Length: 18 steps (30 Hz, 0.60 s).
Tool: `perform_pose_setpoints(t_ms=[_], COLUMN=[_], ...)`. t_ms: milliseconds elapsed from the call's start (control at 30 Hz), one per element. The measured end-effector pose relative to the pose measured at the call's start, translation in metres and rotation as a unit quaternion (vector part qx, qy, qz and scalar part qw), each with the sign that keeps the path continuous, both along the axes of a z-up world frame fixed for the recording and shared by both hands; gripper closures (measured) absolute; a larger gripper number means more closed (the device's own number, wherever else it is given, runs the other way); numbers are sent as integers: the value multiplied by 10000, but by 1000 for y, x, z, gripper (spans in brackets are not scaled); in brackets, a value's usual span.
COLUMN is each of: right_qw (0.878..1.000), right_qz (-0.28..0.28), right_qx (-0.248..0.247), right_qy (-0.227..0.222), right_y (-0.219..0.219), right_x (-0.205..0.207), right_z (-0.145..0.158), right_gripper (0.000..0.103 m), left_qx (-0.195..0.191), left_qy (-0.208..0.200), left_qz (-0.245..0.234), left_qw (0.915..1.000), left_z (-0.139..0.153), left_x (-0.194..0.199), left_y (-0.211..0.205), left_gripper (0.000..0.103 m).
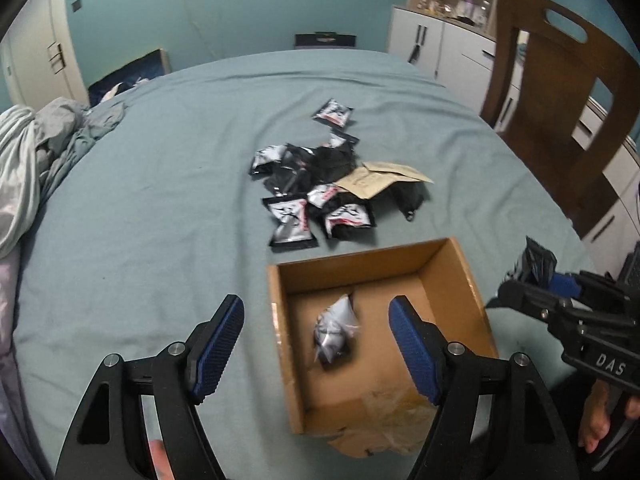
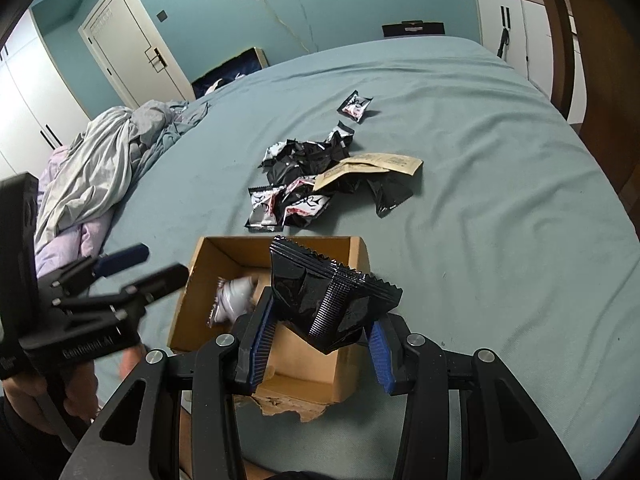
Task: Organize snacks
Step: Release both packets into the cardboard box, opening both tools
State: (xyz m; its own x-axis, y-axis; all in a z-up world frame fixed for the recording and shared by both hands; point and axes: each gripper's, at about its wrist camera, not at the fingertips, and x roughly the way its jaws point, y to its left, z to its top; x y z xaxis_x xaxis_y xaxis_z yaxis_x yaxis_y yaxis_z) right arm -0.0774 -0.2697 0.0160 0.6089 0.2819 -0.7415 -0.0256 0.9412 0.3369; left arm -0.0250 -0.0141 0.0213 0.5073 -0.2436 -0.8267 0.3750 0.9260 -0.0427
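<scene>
Teal bedsheet (image 1: 140, 220) all around. Left gripper (image 1: 316, 340) hangs spread wide over the box (image 1: 460, 280), nothing between its pads; a silver packet (image 1: 334, 330) (blurred) lies in the box below. Right gripper (image 2: 320, 334) pinches a black packet (image 2: 320, 296) at the box's near edge. Beyond sits the snack pile (image 1: 312, 184), tan sachets (image 1: 380, 178) on top.

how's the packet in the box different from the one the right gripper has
The packet in the box lies loose on the cardboard floor, showing silvery white; the packet in the right gripper is clamped in the air over the box, showing glossy black. Both are small, crinkled, sealed snack packets.
</scene>
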Motion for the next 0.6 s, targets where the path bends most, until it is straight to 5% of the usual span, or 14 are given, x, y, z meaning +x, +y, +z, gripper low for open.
perform_pose_setpoints(t_ms=[400, 533, 600], right_qw=[9988, 9993, 9994], right_qz=[445, 69, -60], right_qx=[-84, 198, 260], right_qy=[187, 302, 230], right_y=[27, 16, 13], right_x=[22, 22, 17], right_z=[-10, -17, -15], right_gripper=[60, 32, 29], left_qx=[180, 205, 209], left_qy=[-150, -174, -176], left_qz=[382, 433, 479], left_qw=[9990, 9987, 9985], left_z=[-2, -2, -2], left_x=[10, 12, 12], left_y=[11, 12, 13], left_gripper=[27, 27, 24])
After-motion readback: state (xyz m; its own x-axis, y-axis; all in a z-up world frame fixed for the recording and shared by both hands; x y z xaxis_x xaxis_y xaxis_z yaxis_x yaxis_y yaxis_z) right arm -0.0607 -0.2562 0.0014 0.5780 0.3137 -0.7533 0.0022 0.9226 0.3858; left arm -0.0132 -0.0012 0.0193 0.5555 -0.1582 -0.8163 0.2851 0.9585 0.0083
